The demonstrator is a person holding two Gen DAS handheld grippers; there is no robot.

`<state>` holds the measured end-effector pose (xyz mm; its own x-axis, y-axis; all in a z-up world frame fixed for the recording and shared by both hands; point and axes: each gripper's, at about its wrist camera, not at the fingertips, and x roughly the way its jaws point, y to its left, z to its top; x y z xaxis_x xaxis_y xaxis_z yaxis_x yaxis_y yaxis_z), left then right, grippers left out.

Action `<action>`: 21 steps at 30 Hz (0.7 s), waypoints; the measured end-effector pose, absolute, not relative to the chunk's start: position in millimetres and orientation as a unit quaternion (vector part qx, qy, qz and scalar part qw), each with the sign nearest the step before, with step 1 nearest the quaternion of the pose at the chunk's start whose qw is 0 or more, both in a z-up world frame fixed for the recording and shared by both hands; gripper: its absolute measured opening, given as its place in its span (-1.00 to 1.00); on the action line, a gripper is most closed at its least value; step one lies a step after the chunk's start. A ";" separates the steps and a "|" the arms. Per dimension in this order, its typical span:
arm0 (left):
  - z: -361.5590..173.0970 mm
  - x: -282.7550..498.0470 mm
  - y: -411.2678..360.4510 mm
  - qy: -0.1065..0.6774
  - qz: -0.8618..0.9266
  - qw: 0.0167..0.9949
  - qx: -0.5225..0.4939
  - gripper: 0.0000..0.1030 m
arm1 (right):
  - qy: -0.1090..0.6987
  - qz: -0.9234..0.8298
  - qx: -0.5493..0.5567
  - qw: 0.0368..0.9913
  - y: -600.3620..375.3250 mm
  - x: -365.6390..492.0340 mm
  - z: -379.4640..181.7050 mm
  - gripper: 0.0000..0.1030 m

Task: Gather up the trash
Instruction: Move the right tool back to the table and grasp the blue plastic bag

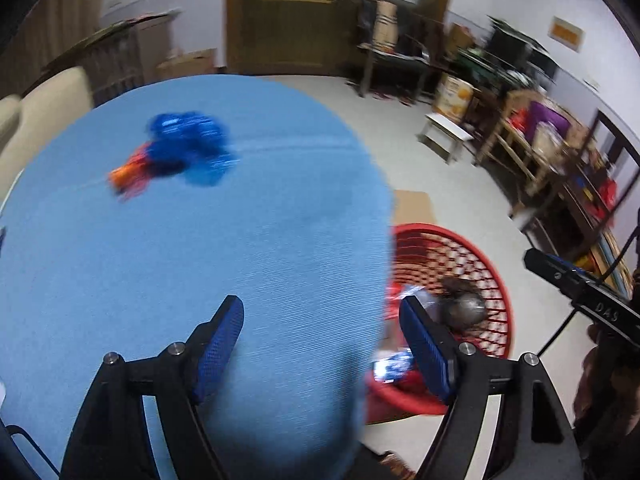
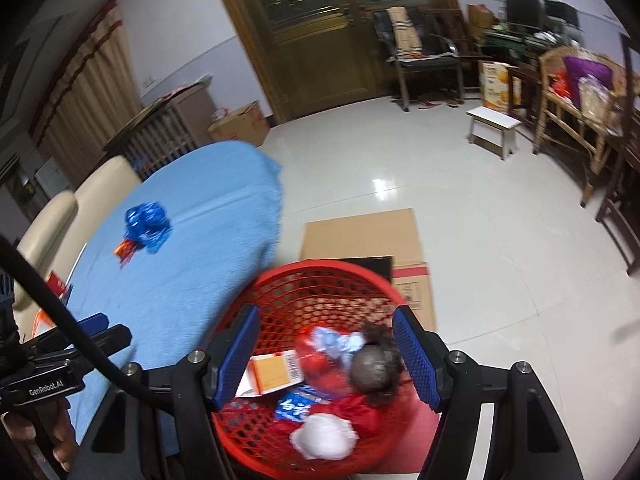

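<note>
Wrappers [image 1: 180, 148] on table [image 1: 240, 240]; basket [image 2: 320, 300] beside.

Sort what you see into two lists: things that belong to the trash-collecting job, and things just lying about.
Job:
blue wrapper
orange wrapper
red mesh basket
left gripper
right gripper

Lying about:
flattened cardboard
white stool
black chair

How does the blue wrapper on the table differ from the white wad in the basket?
The blue wrapper is shiny and lies on the blue tablecloth, not yet collected; the white wad is matte and already sits inside the red basket. The wrapper touches an orange scrap; the wad rests among mixed trash. Both are crumpled.
</note>
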<state>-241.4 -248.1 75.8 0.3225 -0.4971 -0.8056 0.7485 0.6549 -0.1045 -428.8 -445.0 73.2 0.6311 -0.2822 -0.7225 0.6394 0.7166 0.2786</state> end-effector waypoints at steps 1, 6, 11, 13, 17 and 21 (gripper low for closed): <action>75.7 -235.0 -235.4 0.432 -0.376 0.807 0.140 0.56 | 0.340 -0.260 0.259 0.866 -439.4 -421.8 74.6 0.40; 73.6 -201.5 -176.4 0.438 -0.318 0.836 0.088 0.56 | 0.359 -0.223 0.226 0.878 -407.6 -382.7 81.3 0.40; 72.7 -174.2 -120.3 0.434 -0.272 0.858 0.044 0.56 | 0.372 -0.183 0.180 0.892 -372.7 -331.2 88.7 0.40; 70.7 -167.4 -101.6 0.432 -0.258 0.863 0.033 0.56 | 0.375 -0.163 0.158 0.899 -361.2 -308.5 92.9 0.40; 62.9 -155.9 -70.3 0.436 -0.234 0.869 0.014 0.56 | 0.384 -0.123 0.105 0.909 -342.6 -246.8 97.9 0.40; 54.4 -138.6 -49.7 0.440 -0.208 0.874 0.004 0.56 | 0.395 -0.095 0.094 0.909 -340.6 -185.8 96.7 0.40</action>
